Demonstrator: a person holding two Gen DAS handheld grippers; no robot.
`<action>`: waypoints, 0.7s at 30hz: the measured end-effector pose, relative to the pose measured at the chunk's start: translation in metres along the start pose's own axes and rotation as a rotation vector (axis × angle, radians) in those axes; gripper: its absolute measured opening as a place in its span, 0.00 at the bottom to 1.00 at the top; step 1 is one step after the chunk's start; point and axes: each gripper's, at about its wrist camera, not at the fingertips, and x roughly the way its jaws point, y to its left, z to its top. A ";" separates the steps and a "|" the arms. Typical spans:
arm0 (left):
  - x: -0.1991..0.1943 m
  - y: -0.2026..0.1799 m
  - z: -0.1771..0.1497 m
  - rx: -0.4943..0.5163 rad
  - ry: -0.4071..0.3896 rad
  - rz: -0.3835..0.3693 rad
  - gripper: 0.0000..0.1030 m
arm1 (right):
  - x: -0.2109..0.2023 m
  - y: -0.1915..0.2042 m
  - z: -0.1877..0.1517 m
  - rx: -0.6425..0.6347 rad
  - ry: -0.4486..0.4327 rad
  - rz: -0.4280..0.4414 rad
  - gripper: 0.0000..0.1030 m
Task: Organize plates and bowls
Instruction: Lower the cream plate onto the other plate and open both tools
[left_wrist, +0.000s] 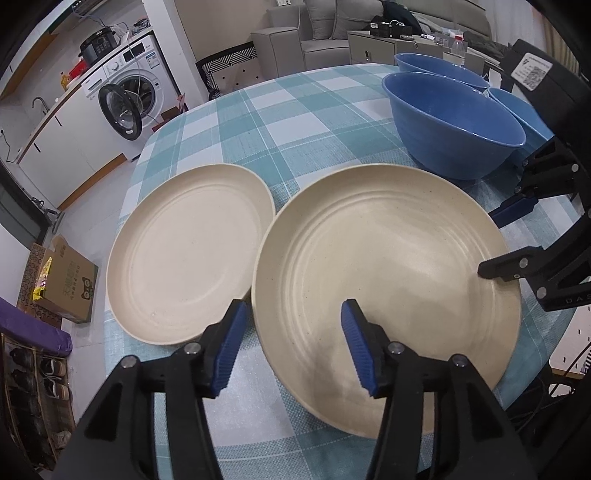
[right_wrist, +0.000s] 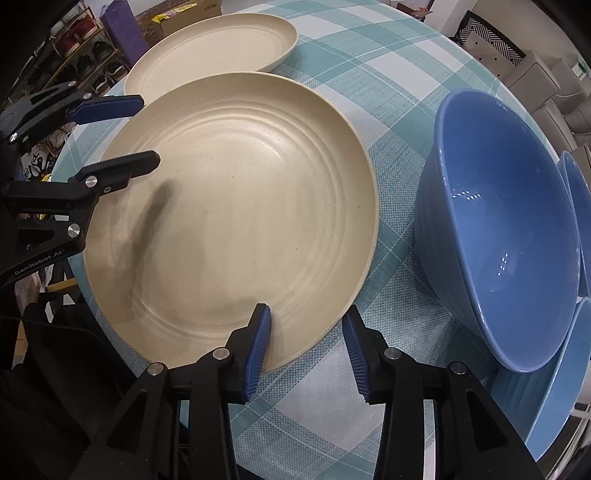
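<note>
Two cream plates lie side by side on the checked tablecloth (left_wrist: 295, 122): a large plate (left_wrist: 388, 280) (right_wrist: 236, 206) and a second plate (left_wrist: 188, 254) (right_wrist: 210, 48) beside it. My left gripper (left_wrist: 294, 307) (right_wrist: 149, 129) straddles the large plate's rim, one finger over the dish and one outside. Its pads stand apart from the rim, so it is open. My right gripper (right_wrist: 306, 310) (left_wrist: 485, 243) straddles the opposite rim the same way, also open. Three blue bowls stand close together beyond the large plate; the nearest bowl (left_wrist: 454, 122) (right_wrist: 506, 236) is empty.
The table's rounded edge (left_wrist: 144, 147) drops to a tiled floor. A washing machine (left_wrist: 125, 99), a cardboard box (left_wrist: 62, 284) and a shoe rack (left_wrist: 33, 387) stand on the left. A grey sofa (left_wrist: 332, 26) is behind the table.
</note>
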 end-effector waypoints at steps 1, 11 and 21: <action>0.001 0.001 0.000 -0.004 0.001 0.001 0.54 | -0.002 -0.001 -0.006 0.001 -0.005 0.001 0.41; -0.009 0.018 -0.003 -0.094 -0.048 -0.045 0.55 | -0.035 -0.003 -0.013 0.009 -0.138 0.051 0.74; -0.026 0.041 -0.011 -0.187 -0.113 -0.031 0.83 | -0.060 -0.004 -0.009 0.038 -0.276 0.079 0.86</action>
